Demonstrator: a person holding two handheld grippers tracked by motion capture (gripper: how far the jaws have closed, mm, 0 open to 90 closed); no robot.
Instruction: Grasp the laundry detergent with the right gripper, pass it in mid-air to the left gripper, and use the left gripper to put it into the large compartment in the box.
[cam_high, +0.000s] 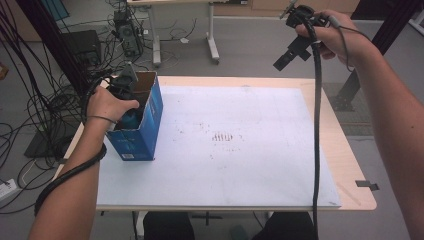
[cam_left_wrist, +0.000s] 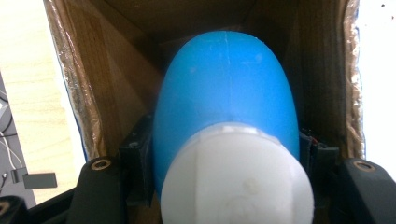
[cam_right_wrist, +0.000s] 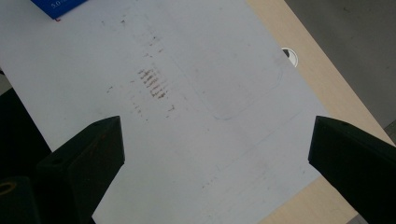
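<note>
Surface: a light wooden table, covered by a white sheet marked with brown smudges. Room: grey floor, tangled black cables at the left, a second desk frame behind. A blue cardboard box, open at the top, is stood at the table's left edge. The left gripper is lowered into the box; in the left gripper view its jaws are seen clamped on either side of a blue bottle with a white cap, inside the brown box walls. The right gripper is held high above the table's far right corner, jaws spread wide, nothing between them.
</note>
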